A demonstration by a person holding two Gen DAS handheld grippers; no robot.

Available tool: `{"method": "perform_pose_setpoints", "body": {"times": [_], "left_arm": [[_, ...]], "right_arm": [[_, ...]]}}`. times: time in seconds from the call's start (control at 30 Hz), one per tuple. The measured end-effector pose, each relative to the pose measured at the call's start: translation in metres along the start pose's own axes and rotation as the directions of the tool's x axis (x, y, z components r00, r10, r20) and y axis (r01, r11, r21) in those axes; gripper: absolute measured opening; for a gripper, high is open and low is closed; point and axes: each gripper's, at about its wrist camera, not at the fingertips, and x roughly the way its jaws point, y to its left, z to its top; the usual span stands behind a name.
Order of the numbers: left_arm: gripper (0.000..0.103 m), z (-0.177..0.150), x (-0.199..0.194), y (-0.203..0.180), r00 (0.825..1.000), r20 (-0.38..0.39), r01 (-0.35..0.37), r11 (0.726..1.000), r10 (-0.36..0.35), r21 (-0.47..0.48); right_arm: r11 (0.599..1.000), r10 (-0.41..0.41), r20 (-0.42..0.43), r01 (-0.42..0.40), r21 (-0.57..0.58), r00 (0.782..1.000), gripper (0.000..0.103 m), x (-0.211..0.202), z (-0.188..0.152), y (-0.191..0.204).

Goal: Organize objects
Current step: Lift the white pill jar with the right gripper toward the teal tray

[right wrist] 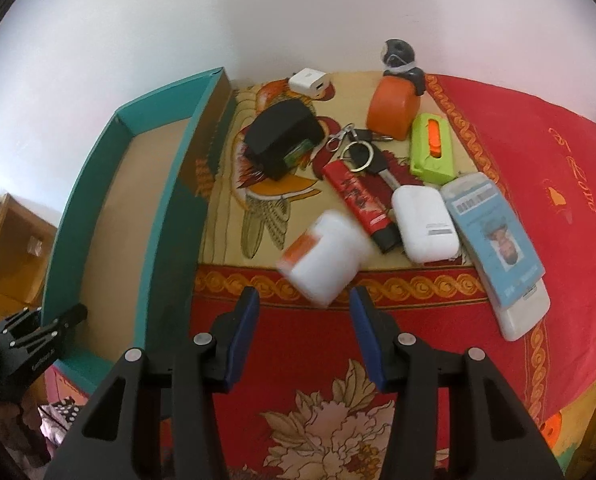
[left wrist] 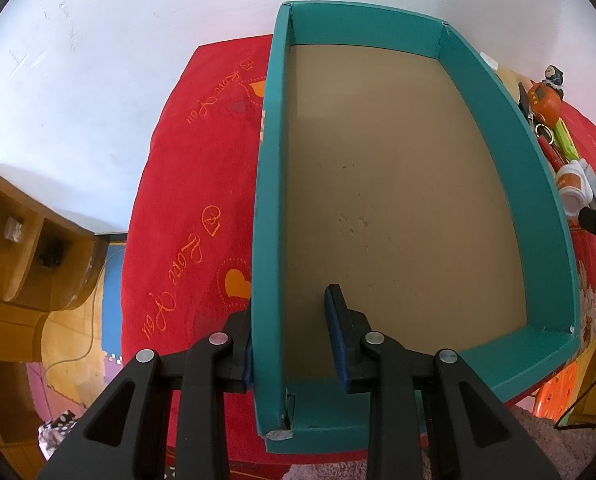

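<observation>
Jar [right wrist: 324, 256], white with an orange label, lies blurred on the red blanket [right wrist: 538, 184] just ahead of the right hand-held gripper [right wrist: 304, 336]; jaws partly open, nothing between the pads. Left hand-held gripper [left wrist: 294, 340] is clamped on the teal box [left wrist: 554, 200] at its left wall, one pad outside, one inside. Box interior bare cardboard. Keys [right wrist: 358, 152], lighter [right wrist: 360, 204], white case [right wrist: 424, 224] and ID card [right wrist: 498, 236] lie right of the box.
</observation>
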Motion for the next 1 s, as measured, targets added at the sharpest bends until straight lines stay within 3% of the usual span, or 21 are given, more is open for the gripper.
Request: {"method": "perform_pose_setpoints", "body": {"times": [0.2, 0.33, 0.5, 0.67, 1.0], "left_arm": [[0.030, 0.001, 0.002, 0.000, 1.000, 0.006, 0.004, 1.000, -0.004, 0.002], [0.030, 0.002, 0.003, 0.000, 1.000, 0.006, 0.003, 1.000, -0.003, -0.003], [0.030, 0.003, 0.004, 0.000, 1.000, 0.008, 0.003, 1.000, -0.003, -0.002], [0.030, 0.003, 0.005, 0.000, 1.000, 0.007, 0.003, 1.000, -0.003, -0.006], [0.030, 0.003, 0.005, 0.000, 1.000, 0.007, 0.004, 1.000, -0.004, -0.006]], "right_arm": [[1.000, -0.007, 0.003, 0.007, -0.008, 1.000, 0.047, -0.006, 0.001, -0.003], [0.999, 0.037, 0.022, -0.037, 0.031, 0.999, 0.050, -0.006, 0.006, -0.014], [0.967, 0.147, 0.002, -0.144, 0.212, 0.989, 0.055, 0.003, 0.016, -0.049], [0.937, 0.179, -0.042, -0.158, 0.312, 0.983, 0.055, 0.022, 0.027, -0.068], [0.923, 0.226, -0.080, -0.187, 0.337, 0.971, 0.055, 0.032, 0.035, -0.080]]}}
